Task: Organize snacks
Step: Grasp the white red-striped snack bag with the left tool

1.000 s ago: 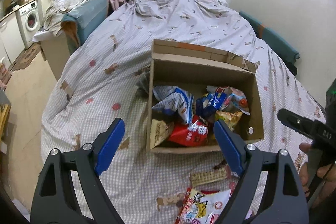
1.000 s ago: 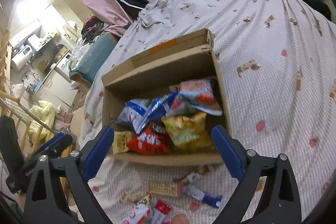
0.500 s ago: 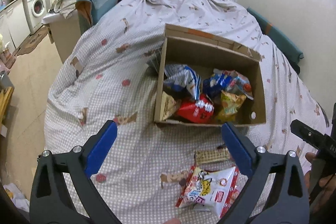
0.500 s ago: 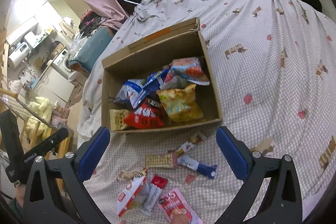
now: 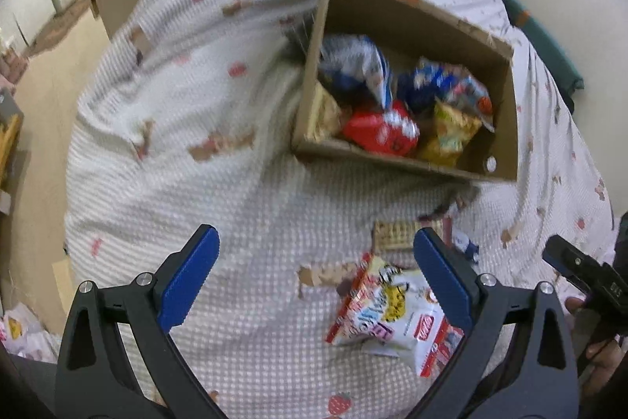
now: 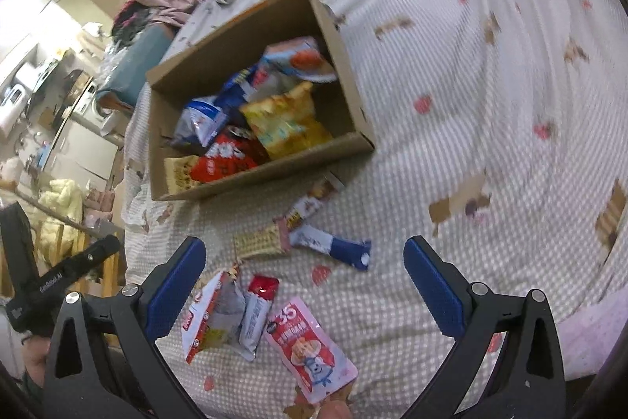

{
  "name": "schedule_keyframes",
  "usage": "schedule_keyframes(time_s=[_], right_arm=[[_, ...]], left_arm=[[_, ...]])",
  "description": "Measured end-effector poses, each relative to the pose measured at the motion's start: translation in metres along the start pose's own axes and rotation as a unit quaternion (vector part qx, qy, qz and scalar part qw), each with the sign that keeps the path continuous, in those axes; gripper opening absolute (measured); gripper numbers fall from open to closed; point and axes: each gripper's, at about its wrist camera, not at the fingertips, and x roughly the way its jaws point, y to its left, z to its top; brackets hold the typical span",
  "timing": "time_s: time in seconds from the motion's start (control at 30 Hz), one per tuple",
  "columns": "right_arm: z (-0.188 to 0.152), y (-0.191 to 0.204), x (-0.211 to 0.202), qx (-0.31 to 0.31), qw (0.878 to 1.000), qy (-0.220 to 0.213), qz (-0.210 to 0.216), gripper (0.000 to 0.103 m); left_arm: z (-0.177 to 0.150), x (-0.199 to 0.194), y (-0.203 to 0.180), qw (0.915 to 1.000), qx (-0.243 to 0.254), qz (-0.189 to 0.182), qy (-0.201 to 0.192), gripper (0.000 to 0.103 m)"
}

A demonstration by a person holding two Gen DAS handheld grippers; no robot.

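Snacks, loose and boxed, lie on a checked bedspread (image 5: pixel 243 207); the landmark is the open cardboard box (image 5: pixel 506 128). Left wrist view, blurred: the box holds a red packet (image 5: pixel 376 132), a yellow packet (image 5: pixel 451 132), a blue-and-white bag (image 5: pixel 365 65) and a tan packet (image 5: pixel 325 112) against its left wall. On the near side of the box, on the bedspread, lie a waffle-patterned bar (image 5: pixel 392 234) and, nearer the camera, a white cartoon-print bag (image 5: pixel 388 313). The left gripper (image 5: pixel 314 281) has just been opening; its blue pads stand wide apart with only bedspread and the edge of the white bag between them, nothing pinched. The right gripper's black tip shows at the right edge. Right wrist view: the same box (image 6: pixel 353 77) sits above centre, packets heaped inside. Below its near wall lie the waffle bar (image 6: pixel 259 242), a blue-ended stick wrapper (image 6: pixel 333 246), a small red sachet (image 6: pixel 263 287), a grey pouch (image 6: pixel 227 309) and a pink pouch (image 6: pixel 310 344). The right gripper (image 6: pixel 304 285) stands wide open over these, touching none. Left gripper's black finger (image 6: pixel 74 269) shows left of the box.
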Motion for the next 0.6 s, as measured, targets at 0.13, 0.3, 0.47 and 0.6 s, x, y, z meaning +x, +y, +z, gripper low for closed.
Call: schedule_keyframes(time_s=[0.13,0.3,0.47,0.6], right_arm=[[-0.001,-0.007,0.006,0.01,1.0,0.014,-0.009,0.103],[-0.001,-0.009,0.012,0.017,1.0,0.024,-0.01,0.103],[-0.002,-0.004,0.015,0.008,0.999,0.03,-0.015,0.103],[-0.005,-0.002,0.022,0.001,0.999,0.051,-0.021,0.103]], left_arm=[[-0.011,0.018,-0.017,0.9969,0.014,-0.051,0.057,0.098],[-0.033,0.029,-0.066,0.9865,0.106,-0.085,0.091,0.098],[-0.058,0.053,-0.093,0.9745,0.193,-0.016,0.114,0.098],[-0.051,0.065,-0.081,0.9794,0.169,0.014,0.11,0.098]])
